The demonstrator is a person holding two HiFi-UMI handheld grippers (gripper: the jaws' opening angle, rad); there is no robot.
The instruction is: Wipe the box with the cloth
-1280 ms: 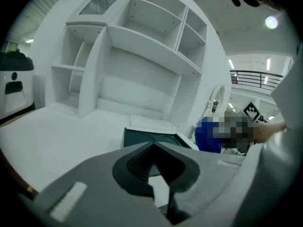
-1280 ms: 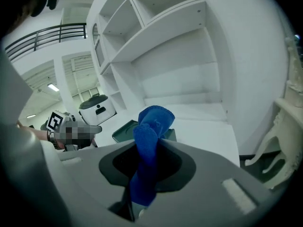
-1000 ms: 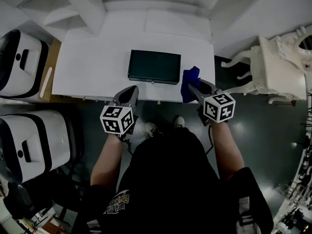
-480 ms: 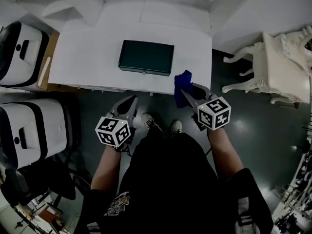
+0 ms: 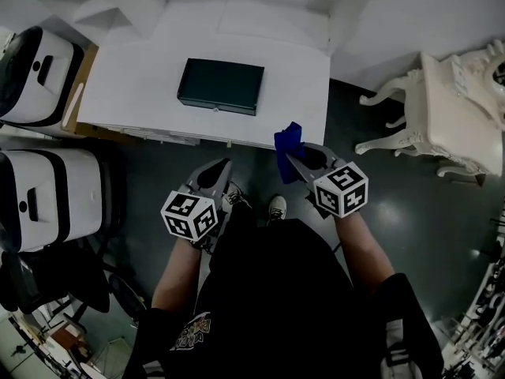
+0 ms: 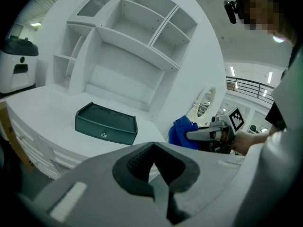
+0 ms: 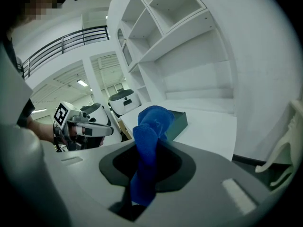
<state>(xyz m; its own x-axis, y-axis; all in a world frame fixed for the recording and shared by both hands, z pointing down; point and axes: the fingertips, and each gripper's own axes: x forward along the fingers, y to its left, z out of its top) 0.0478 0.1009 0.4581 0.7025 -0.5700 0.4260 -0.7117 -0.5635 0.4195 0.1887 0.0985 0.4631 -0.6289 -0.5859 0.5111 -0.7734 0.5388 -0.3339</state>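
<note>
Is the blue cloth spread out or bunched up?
Bunched up: the cloth stands as a crumpled wad, pinched in the right gripper.

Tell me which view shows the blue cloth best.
The right gripper view: the cloth fills the centre, pinched in the right tongs. The head view shows only a small blue bunch; the left gripper view shows it small, off to the right.

I stand in a big hall, a lab by the look: white desk [image 5: 142,69] with shelves [image 6: 142,22], white machines [image 5: 35,65] beside it, a railed gallery [image 7: 71,39], strip lights [image 7: 83,83].
</note>
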